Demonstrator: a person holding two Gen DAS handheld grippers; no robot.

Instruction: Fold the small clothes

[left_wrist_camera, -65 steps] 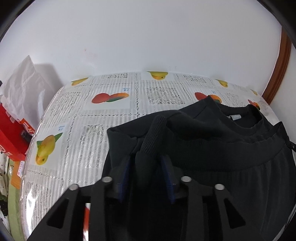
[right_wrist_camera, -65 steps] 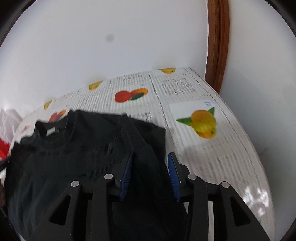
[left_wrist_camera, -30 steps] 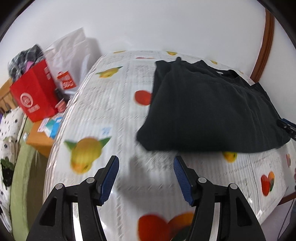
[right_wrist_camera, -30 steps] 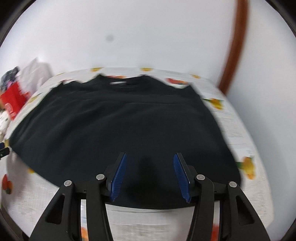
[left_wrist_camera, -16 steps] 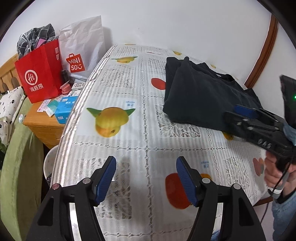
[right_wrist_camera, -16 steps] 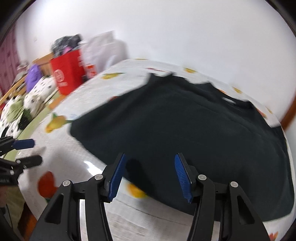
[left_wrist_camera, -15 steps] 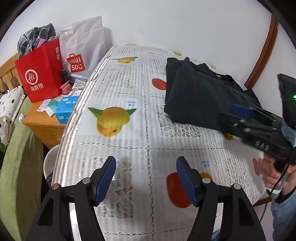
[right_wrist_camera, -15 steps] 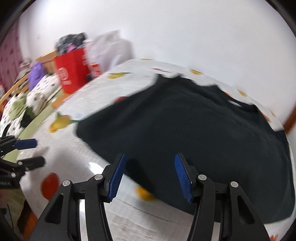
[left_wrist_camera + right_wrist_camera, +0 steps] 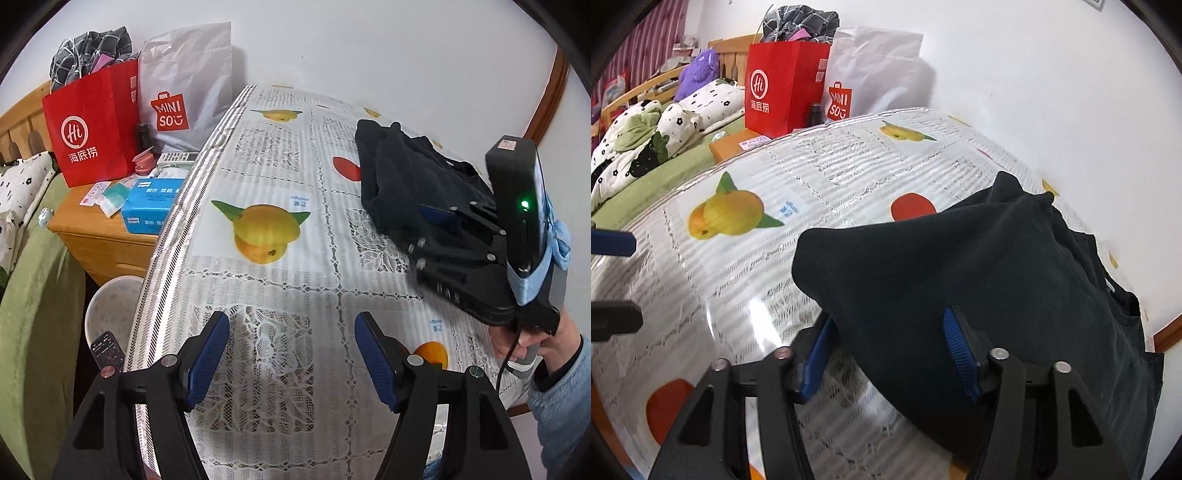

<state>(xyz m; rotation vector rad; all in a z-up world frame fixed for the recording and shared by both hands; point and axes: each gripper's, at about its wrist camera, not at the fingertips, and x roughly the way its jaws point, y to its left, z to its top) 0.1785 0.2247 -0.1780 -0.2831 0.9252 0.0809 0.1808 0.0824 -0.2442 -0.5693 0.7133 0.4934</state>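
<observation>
A black folded garment (image 9: 402, 184) lies on the fruit-print tablecloth (image 9: 266, 288), toward the table's right side; it also fills the right wrist view (image 9: 979, 280). My left gripper (image 9: 291, 354) is open and empty, low over bare tablecloth near the front, well left of the garment. My right gripper (image 9: 890, 350) is open, its jaws straddling the garment's near edge, not closed on it. The right gripper also shows in the left wrist view (image 9: 439, 218), at the garment's near side.
A wooden bedside cabinet (image 9: 99, 236) stands left of the table with a red bag (image 9: 92, 125), a white MINISO bag (image 9: 184, 99) and a blue tissue box (image 9: 151, 203). A white bowl (image 9: 110, 306) sits below. A bed (image 9: 646, 147) lies further left.
Both grippers let go of the garment and pulled back. The left swung out over bare tablecloth. The right turned left and moved down until its open jaws straddle the garment's near edge.
</observation>
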